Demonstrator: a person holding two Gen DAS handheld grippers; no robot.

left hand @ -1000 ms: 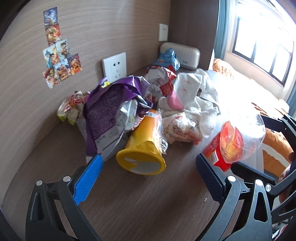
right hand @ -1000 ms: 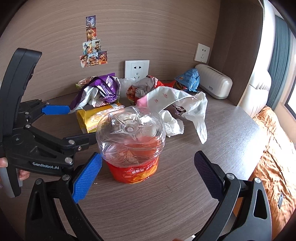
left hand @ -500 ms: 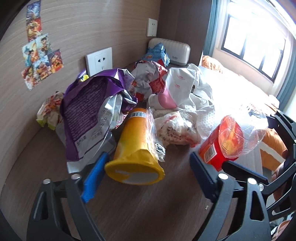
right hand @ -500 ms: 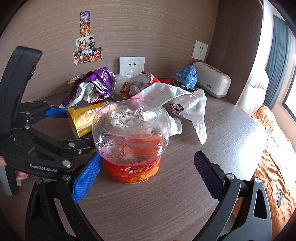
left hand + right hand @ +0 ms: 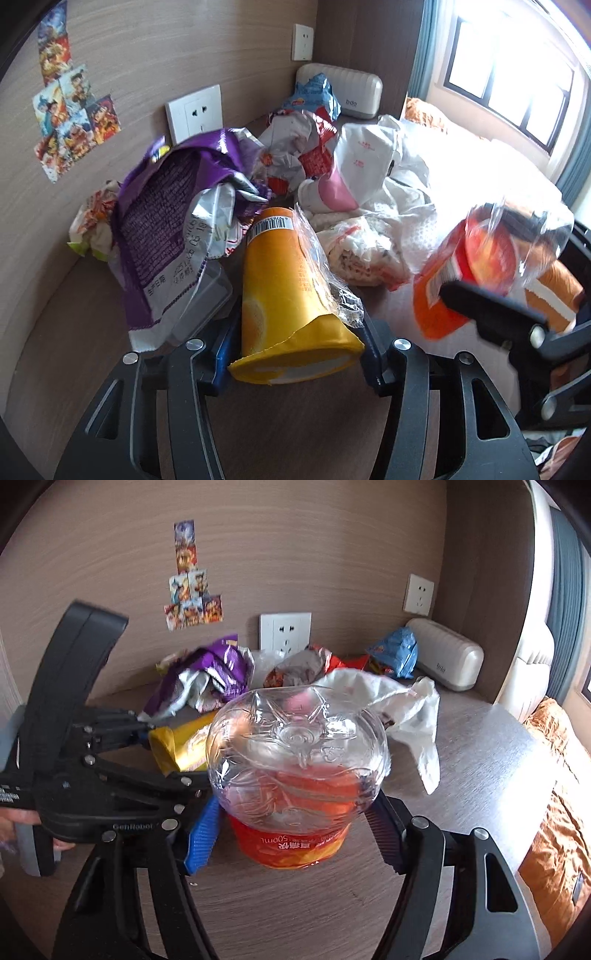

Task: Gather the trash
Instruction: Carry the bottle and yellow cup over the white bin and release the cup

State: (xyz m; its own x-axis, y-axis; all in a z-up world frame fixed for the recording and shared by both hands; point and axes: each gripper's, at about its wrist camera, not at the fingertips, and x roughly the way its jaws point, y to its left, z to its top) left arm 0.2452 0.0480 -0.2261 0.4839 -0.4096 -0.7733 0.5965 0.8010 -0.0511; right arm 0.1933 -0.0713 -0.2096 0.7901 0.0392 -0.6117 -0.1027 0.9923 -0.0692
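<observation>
1. I am looking along two handheld grippers at a brown wood-grain tabletop [image 5: 480, 760] set into a corner of wood-panelled wall [image 5: 332, 535].
2. My left gripper [image 5: 295, 347] has its blue-padded jaws closed against both sides of a yellow paper cup lying on its side [image 5: 284, 295], its wide rim toward the camera and its barcoded base pointing at the wall. Loose clear wrap clings to the cup.
3. My right gripper [image 5: 295, 830] has its jaws pressed to the sides of a crumpled clear plastic bottle with an orange label [image 5: 295, 775], base toward the camera. The bottle looks tilted, and I cannot tell whether it touches the table.
4. In the right view, the left gripper and cup sit just left of the bottle.
5. Behind the cup lies a heap of trash: a purple and silver foil snack bag [image 5: 173, 221] touching the cup's left side, a red and silver wrapper [image 5: 295, 155] further back, a white plastic bag with a pink patch [image 5: 362, 166], and crumpled white tissue [image 5: 362, 251] just right of the cup.
6. A blue snack packet [image 5: 314, 92] leans against a cream ribbed box [image 5: 354, 88] in the far corner.
7. The wall carries two white power sockets [image 5: 284, 631] and a cluster of small cartoon stickers [image 5: 192, 598].
8. To the right, past the table edge, an orange bedcover [image 5: 557, 812] lies under a bright window with grey-blue curtains [image 5: 517, 81].
</observation>
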